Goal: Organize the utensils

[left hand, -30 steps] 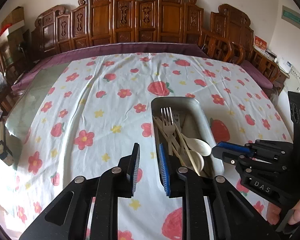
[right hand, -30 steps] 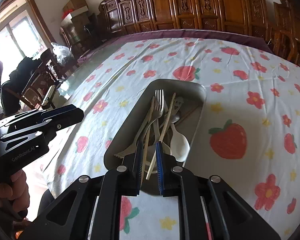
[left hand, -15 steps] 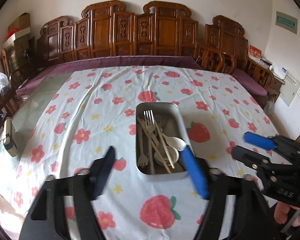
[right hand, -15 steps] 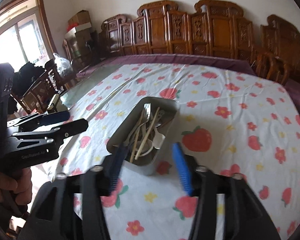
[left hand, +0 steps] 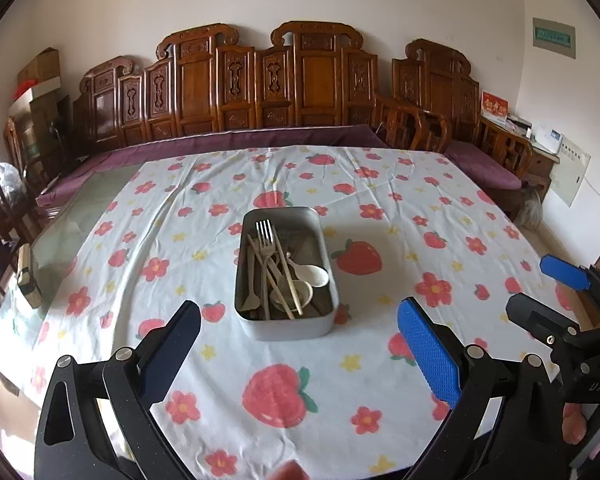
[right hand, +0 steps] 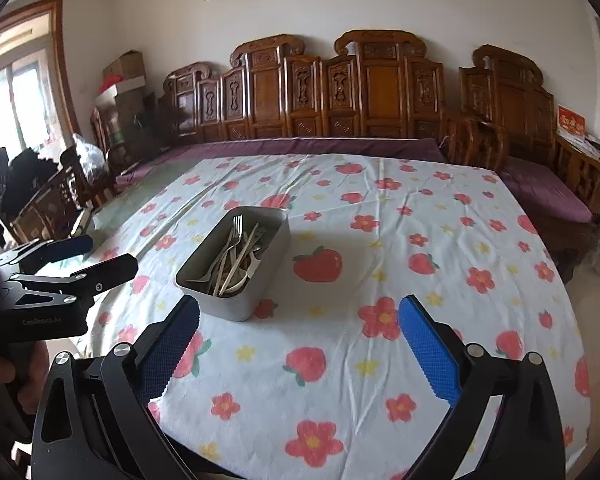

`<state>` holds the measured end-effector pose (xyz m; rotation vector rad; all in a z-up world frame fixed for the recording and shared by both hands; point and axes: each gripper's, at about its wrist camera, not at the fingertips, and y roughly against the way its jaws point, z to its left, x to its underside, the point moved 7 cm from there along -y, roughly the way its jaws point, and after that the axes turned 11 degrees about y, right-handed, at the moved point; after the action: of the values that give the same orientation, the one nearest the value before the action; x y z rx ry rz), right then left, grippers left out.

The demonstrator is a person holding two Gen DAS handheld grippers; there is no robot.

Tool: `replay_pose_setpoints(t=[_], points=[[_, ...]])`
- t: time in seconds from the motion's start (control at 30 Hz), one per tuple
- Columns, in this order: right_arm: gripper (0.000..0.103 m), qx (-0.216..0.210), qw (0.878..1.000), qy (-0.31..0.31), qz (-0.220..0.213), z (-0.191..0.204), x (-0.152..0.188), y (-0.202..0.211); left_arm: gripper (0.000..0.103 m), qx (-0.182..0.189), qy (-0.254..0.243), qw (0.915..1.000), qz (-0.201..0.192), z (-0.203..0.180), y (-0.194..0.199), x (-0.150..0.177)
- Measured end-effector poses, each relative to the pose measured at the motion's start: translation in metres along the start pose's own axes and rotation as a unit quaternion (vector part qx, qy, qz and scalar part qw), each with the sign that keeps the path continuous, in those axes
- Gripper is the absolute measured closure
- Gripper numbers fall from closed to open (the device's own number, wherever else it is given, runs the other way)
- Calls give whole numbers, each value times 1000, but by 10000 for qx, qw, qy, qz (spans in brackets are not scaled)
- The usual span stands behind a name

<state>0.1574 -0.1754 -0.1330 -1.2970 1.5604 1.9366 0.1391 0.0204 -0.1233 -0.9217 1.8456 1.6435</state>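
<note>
**Utensils gathered in one tin; both grippers empty**

Worktop [left hand: 380,392]: large, under a white cloth printed with red strawberries and flowers. No loose utensil is visible on the cloth in either view.

Grey rectangular metal tin with rounded corners [left hand: 249,264]: one, near the middle of the worktop, ahead of both grippers and apart from them. All visible utensils lie inside it, overlapping lengthwise.

Left gripper [left hand: 298,350]: jaws opening, already spread very wide, nothing between them. Right gripper [right hand: 298,348]: the same, jaws opening wide, empty.

Contents, counted: silver metal forks [left hand: 265,240], one with clear tines, a second likely beneath; pale wooden chopsticks [left hand: 288,280], two at least; white plastic spoons [left hand: 316,274], two bowls visible. Deeper pieces cannot be separated.

Judgement: collecting looks done or nearly so. Sorting by type within the tin, if wanted, is left.
</note>
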Motion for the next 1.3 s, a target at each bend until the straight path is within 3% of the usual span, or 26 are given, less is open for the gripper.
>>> replay_pose_setpoints(t=[0.3,0.87,1.3], points=[[3,292,9991,-116,-284,-8,1,42,8,68,-22,9994,-325,-15,43,-8],[3,696,9910,4,-1145,-1,-44,135,8,52,2,9940,-1096,-31,129,-42],[3,783,9875,-15,-1371,-2,-51,162,8,74,-23,9914,-1303,-36,149,-46]])
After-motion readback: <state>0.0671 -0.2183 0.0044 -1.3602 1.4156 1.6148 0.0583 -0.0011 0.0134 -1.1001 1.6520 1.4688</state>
